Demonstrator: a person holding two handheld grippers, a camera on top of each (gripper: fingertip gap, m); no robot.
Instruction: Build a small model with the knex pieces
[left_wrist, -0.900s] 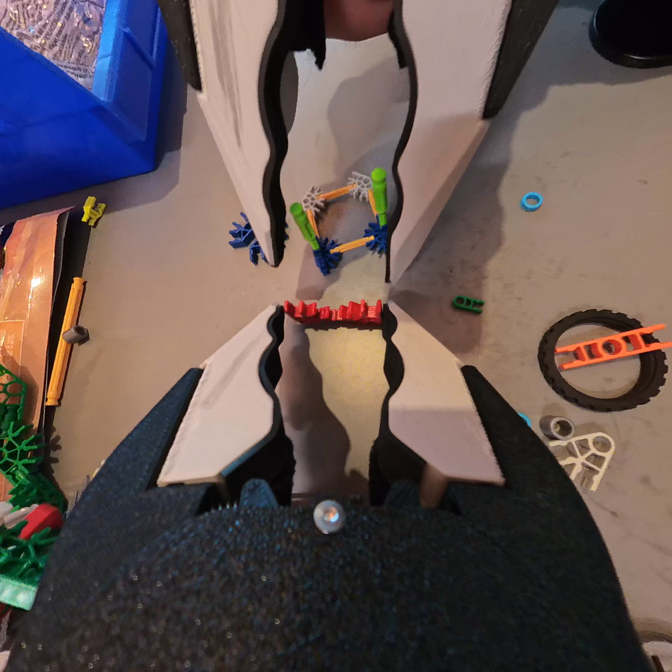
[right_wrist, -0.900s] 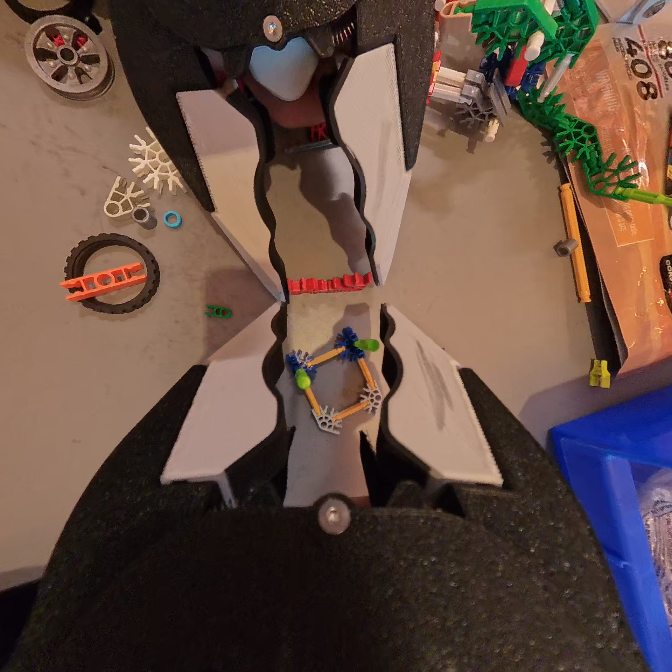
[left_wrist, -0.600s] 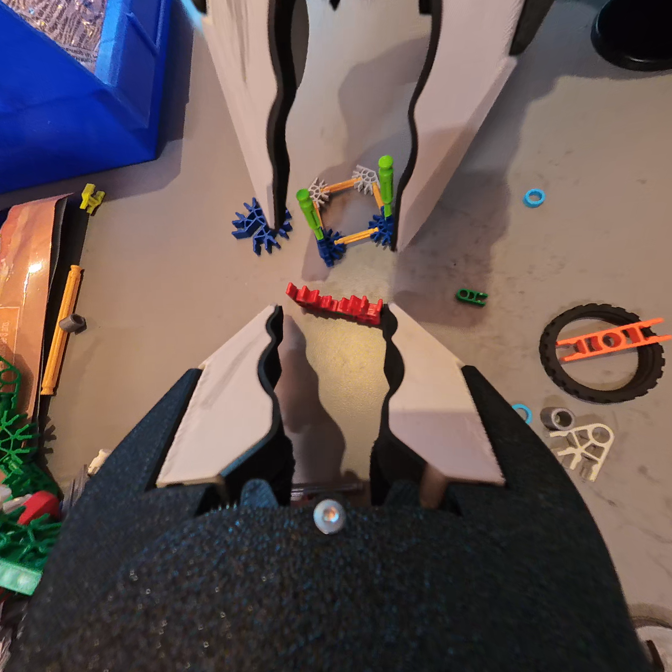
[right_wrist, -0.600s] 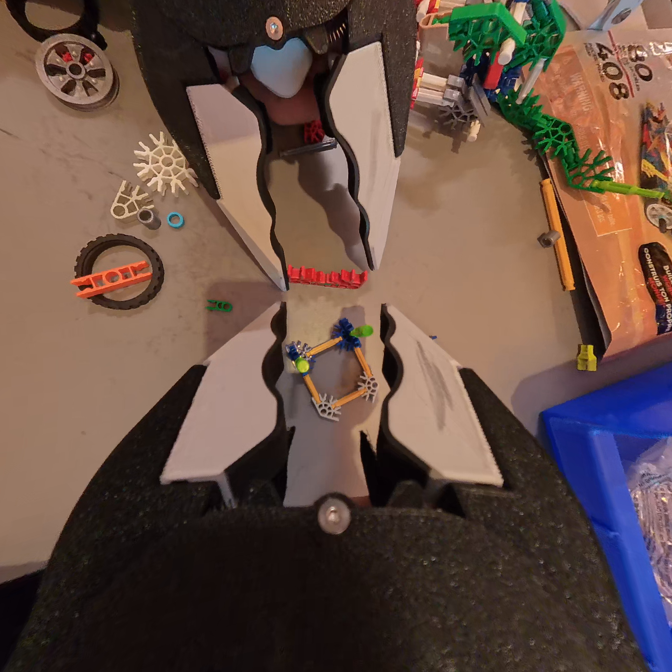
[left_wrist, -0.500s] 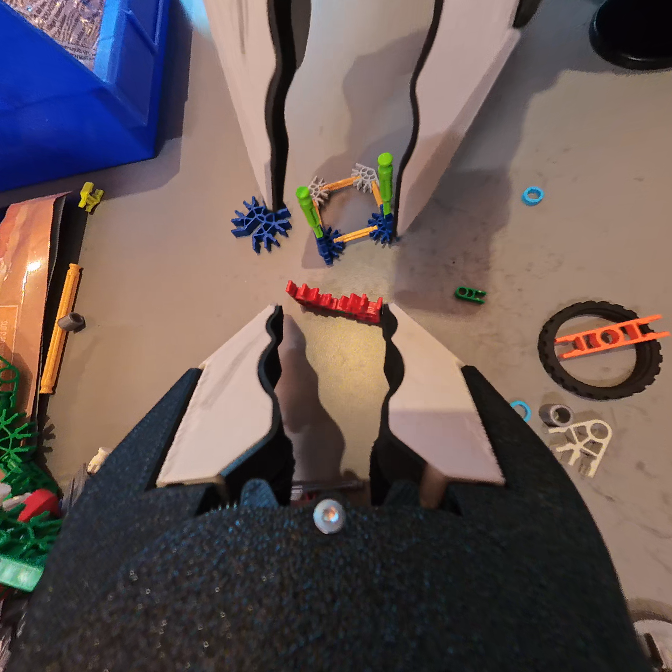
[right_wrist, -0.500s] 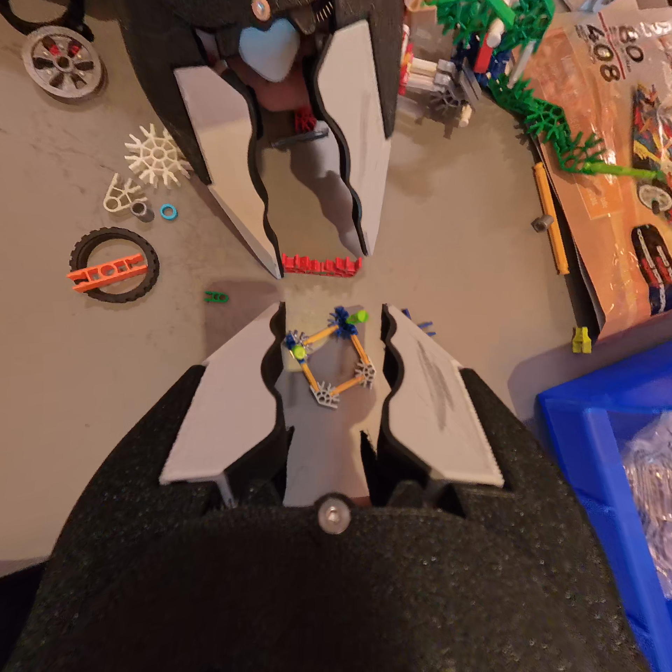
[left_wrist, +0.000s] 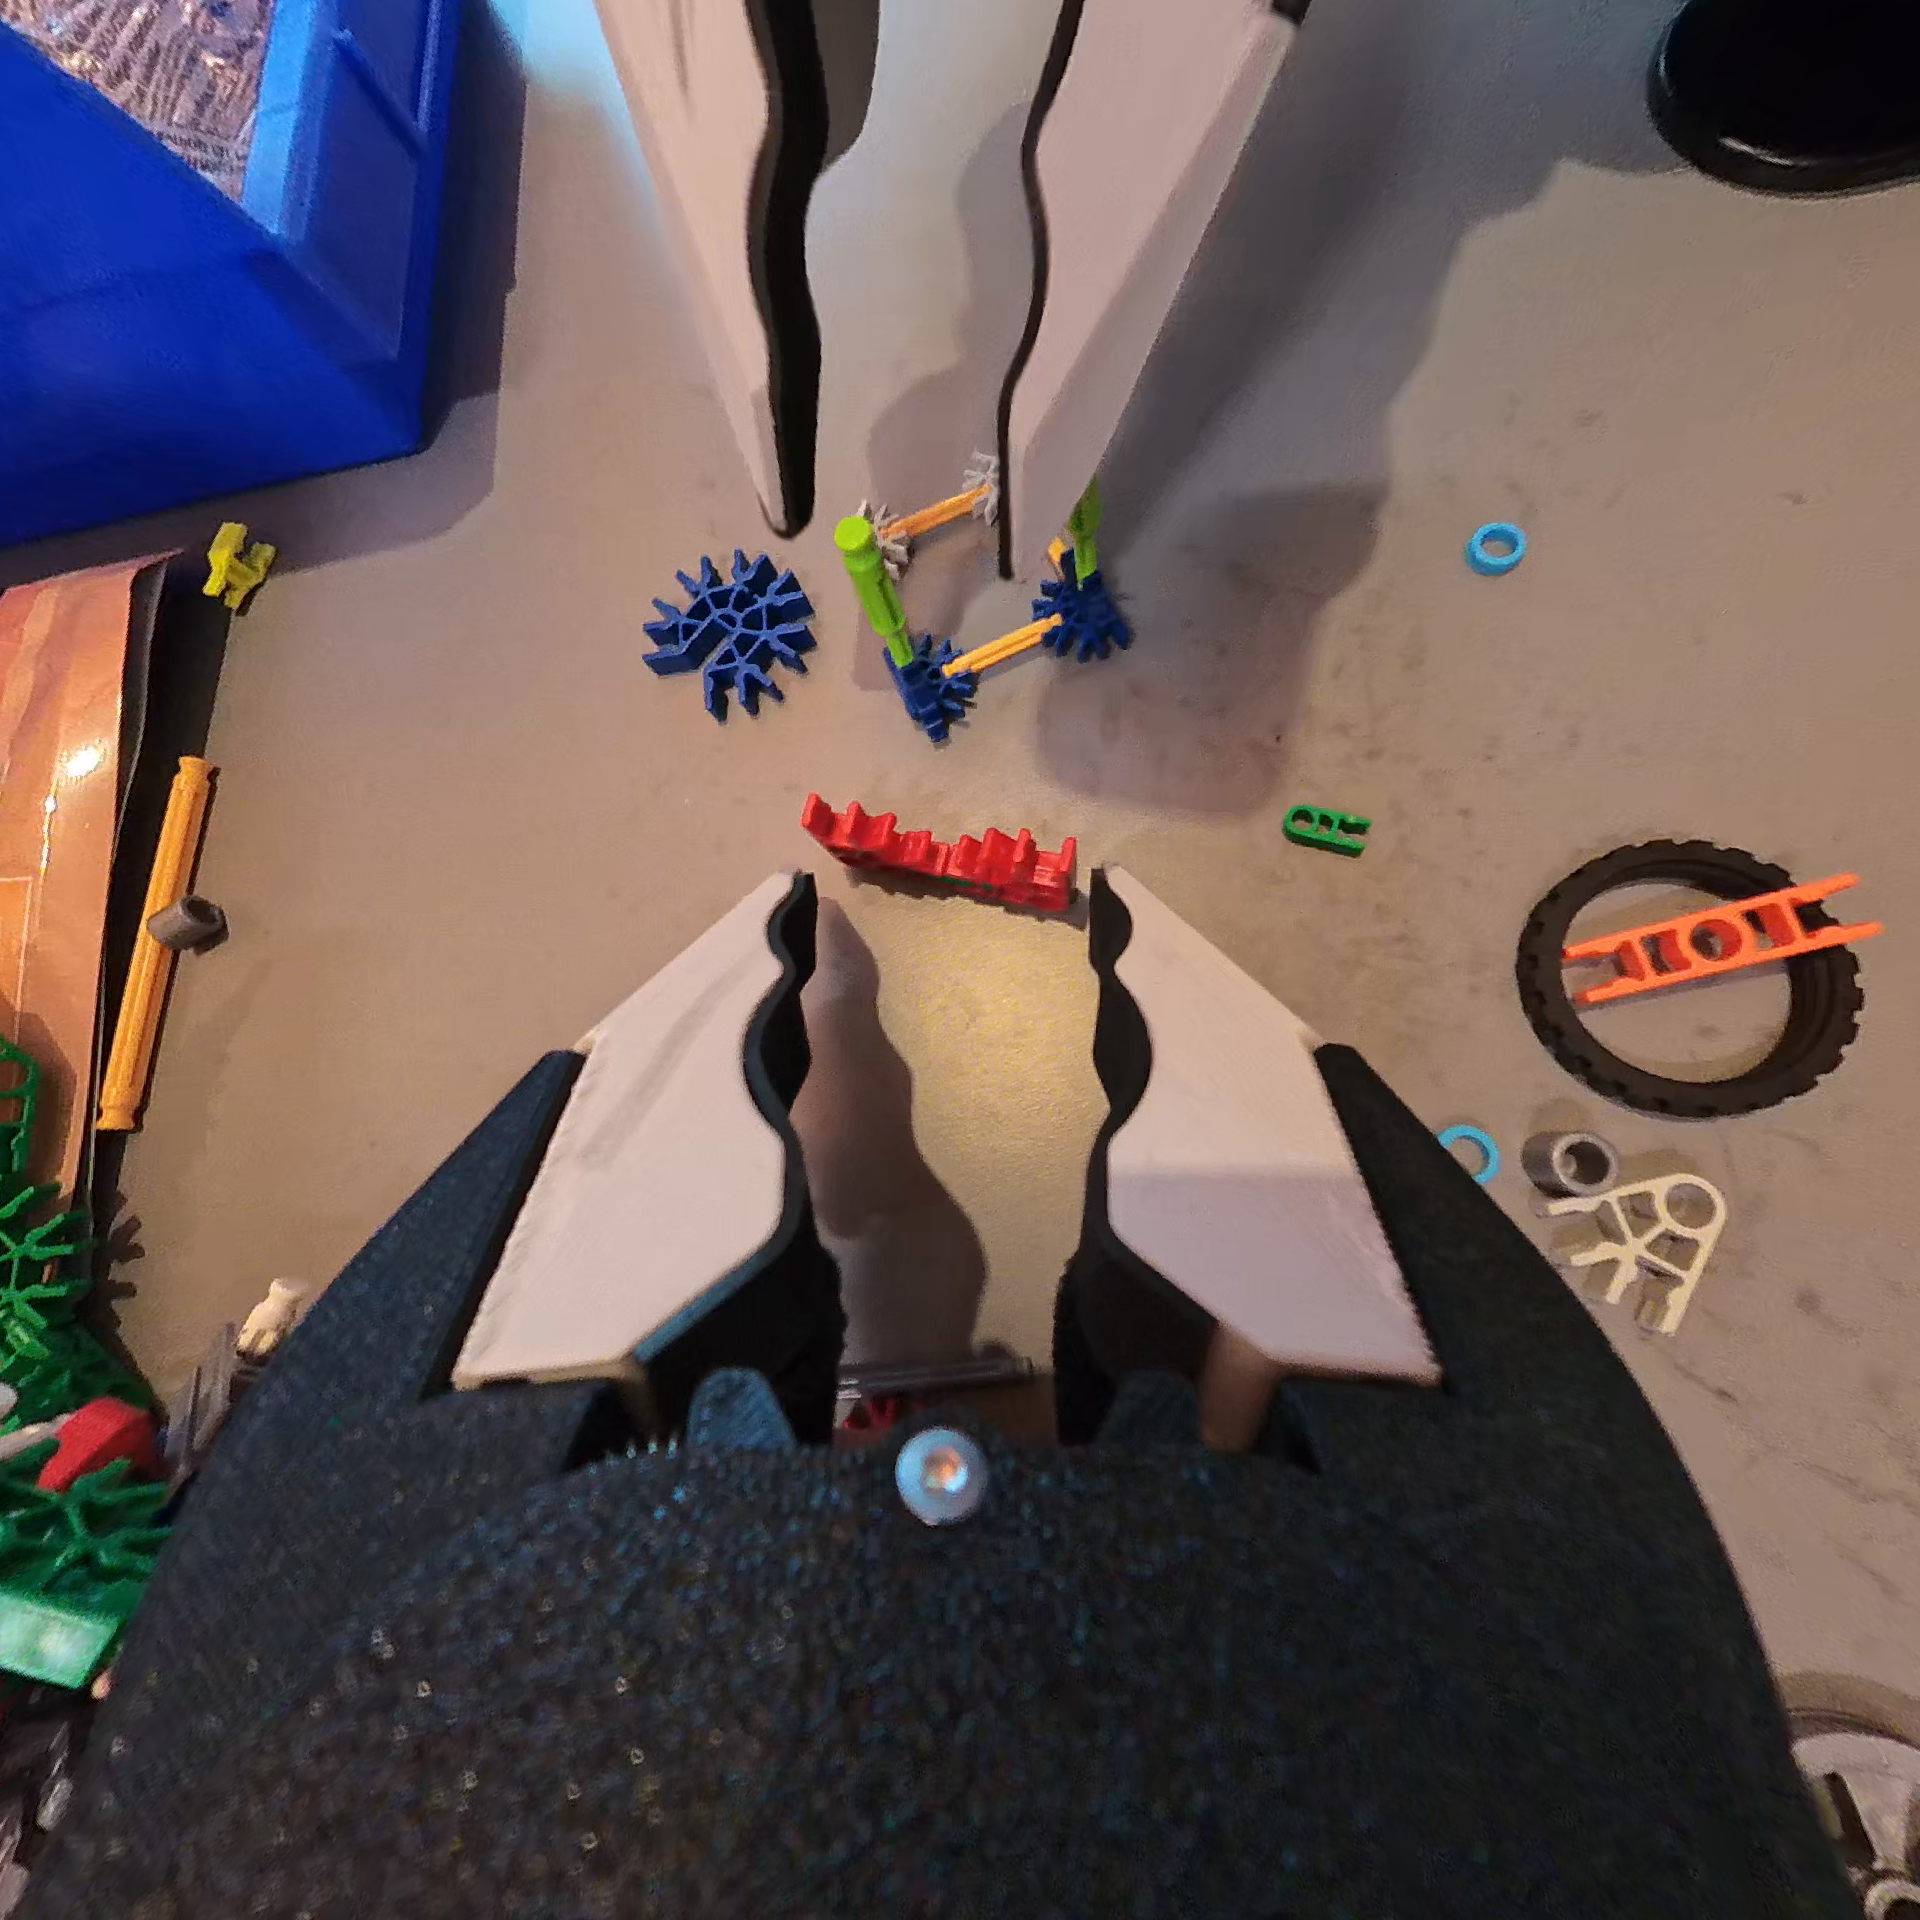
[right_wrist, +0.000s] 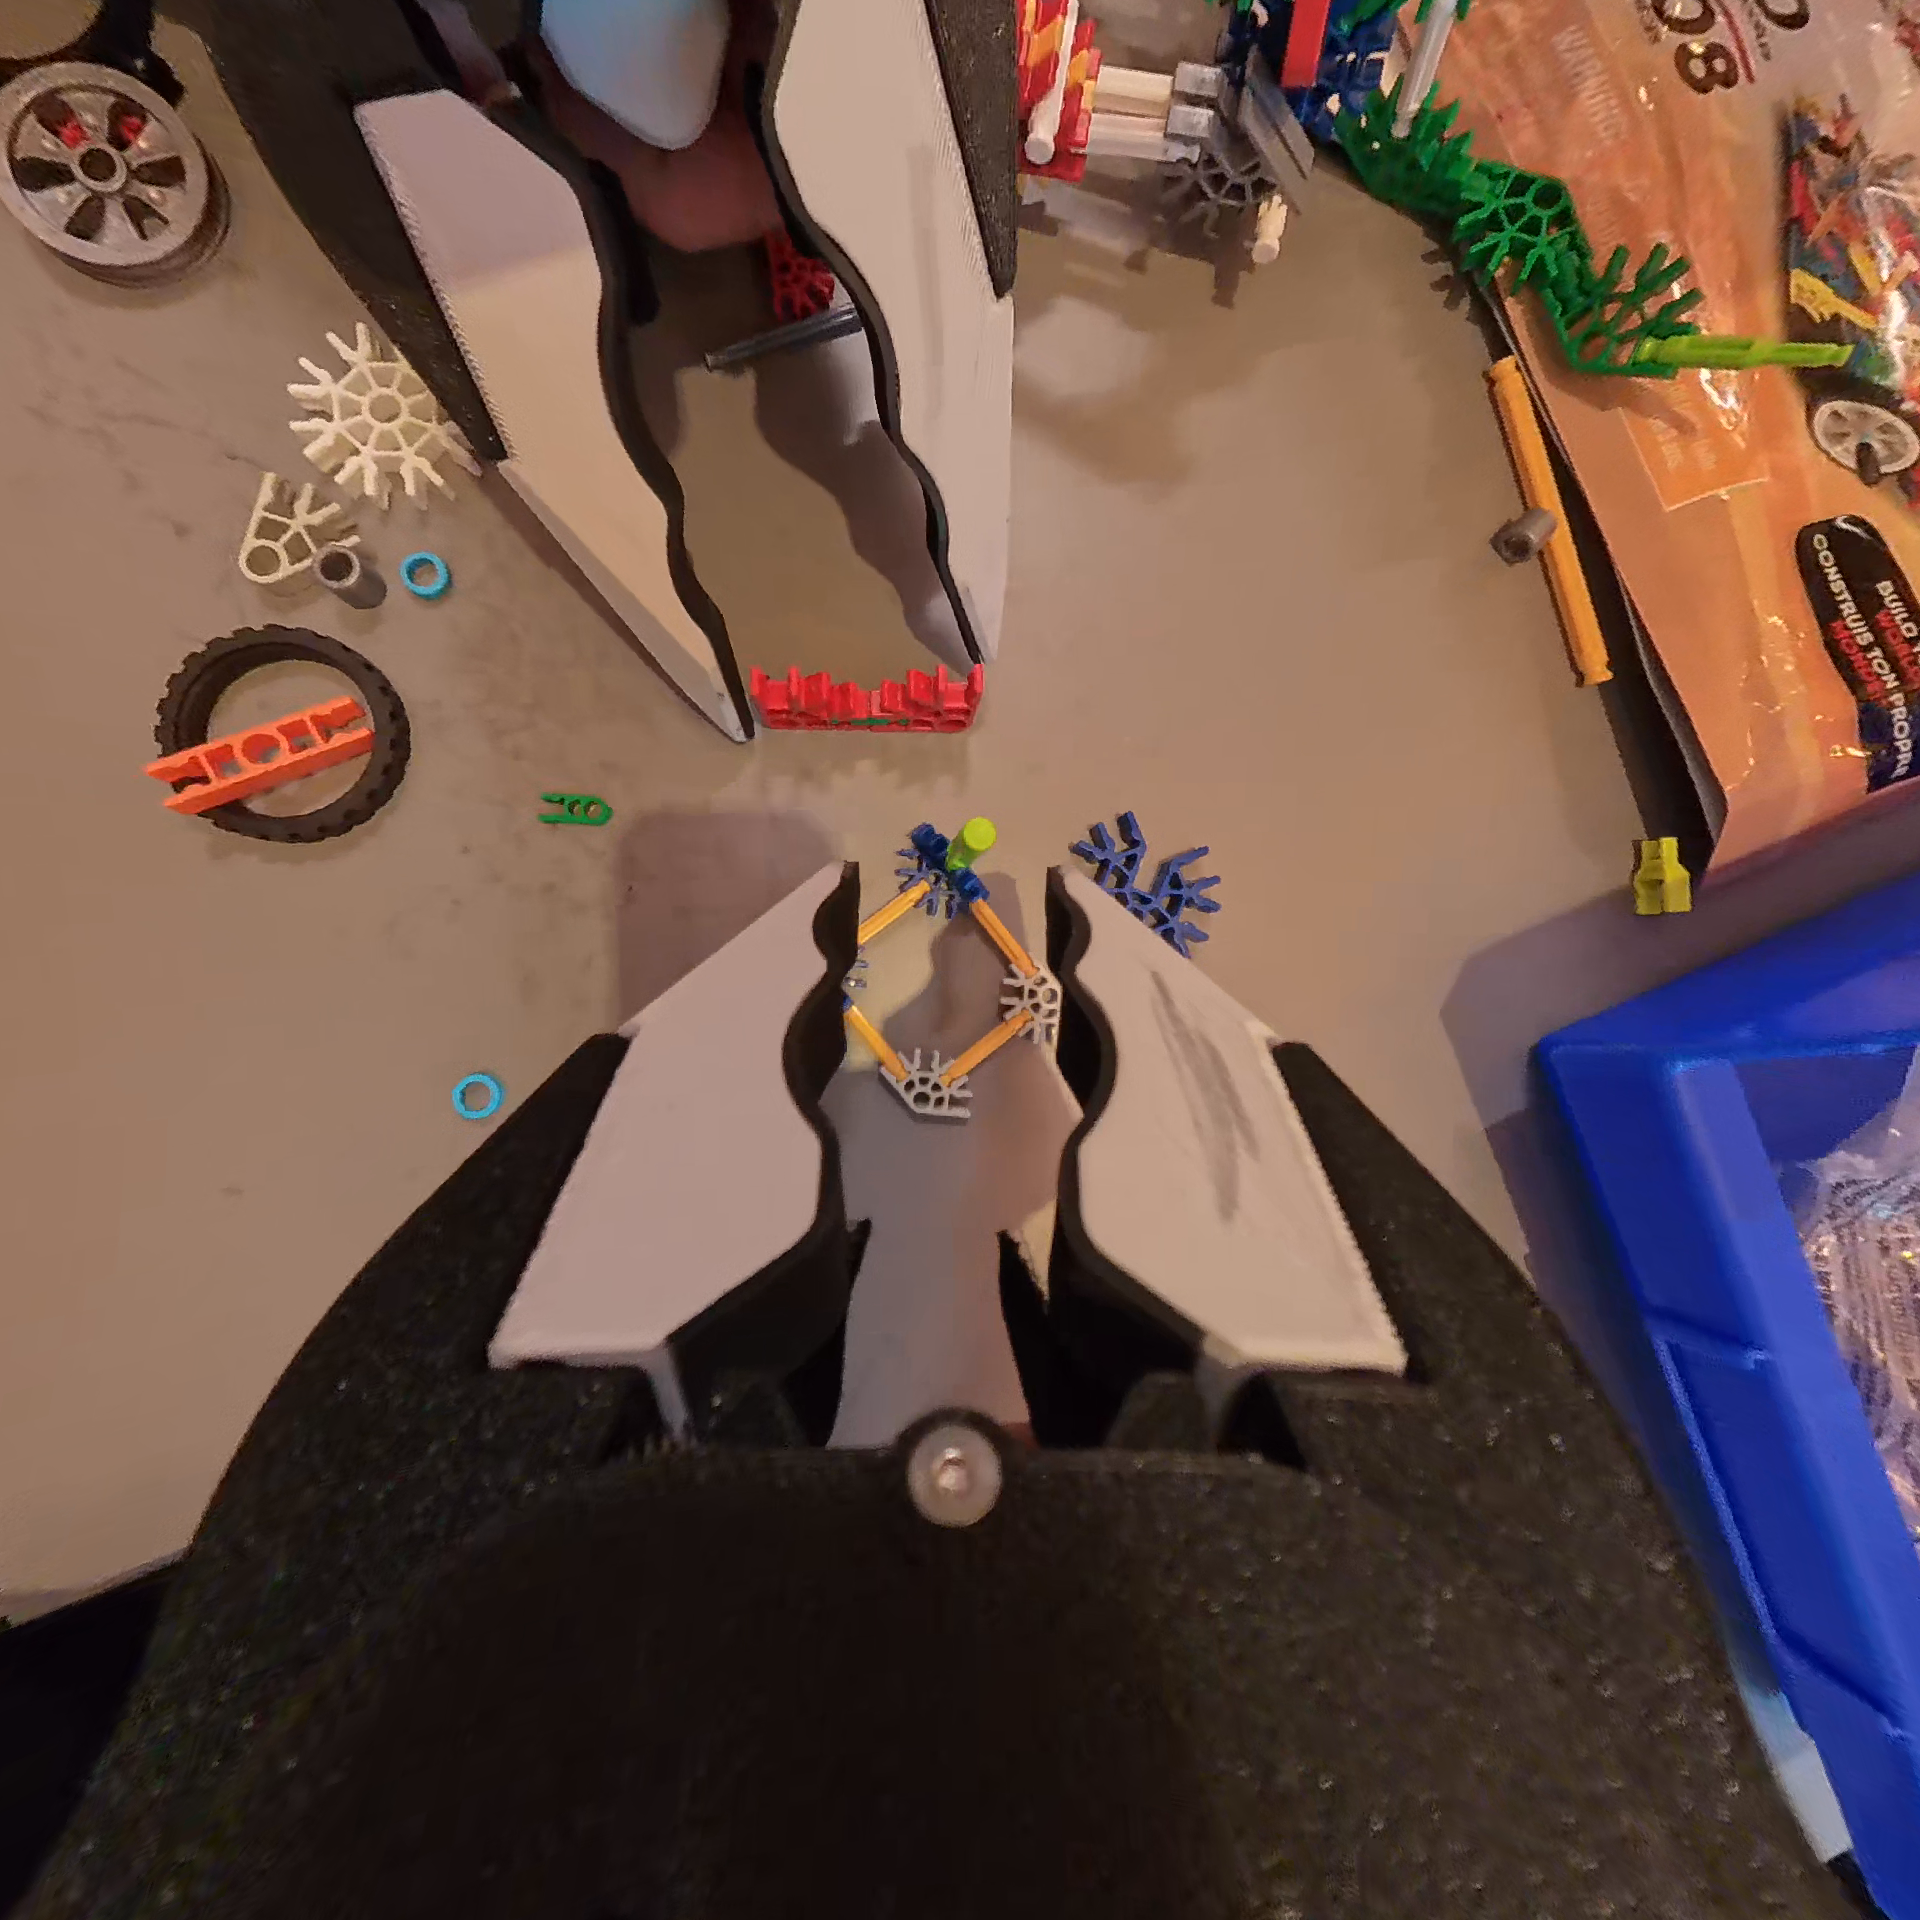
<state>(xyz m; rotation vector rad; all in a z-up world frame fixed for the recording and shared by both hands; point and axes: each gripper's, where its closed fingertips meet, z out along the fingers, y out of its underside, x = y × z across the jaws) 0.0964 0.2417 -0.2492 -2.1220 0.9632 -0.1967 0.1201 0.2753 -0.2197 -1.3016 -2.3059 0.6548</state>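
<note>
Your left tool (left_wrist: 945, 883) is spread and empty. The red toothed plastic strip (left_wrist: 940, 857), which sat squarely between its tips a moment ago, now lies skewed on the grey table (left_wrist: 416, 831) at 12 o'clock, just ahead of those tips.

Your right tool (right_wrist: 951, 883) has dropped lower and its jaws have narrowed around the little square frame of orange rods with blue and grey connectors (right_wrist: 925, 1086). One fingertip hides the frame's corner at 9 o'clock. The other sits just beside the grey connector at 3 o'clock. From the left wrist view a gap still shows beside the green upright rod (left_wrist: 871, 582), so this reads as a bracket rather than a pinch.

The flat blue snowflake connector (left_wrist: 732, 634), earlier half covered by a right finger, now lies bare, just outside the jaws.
</note>
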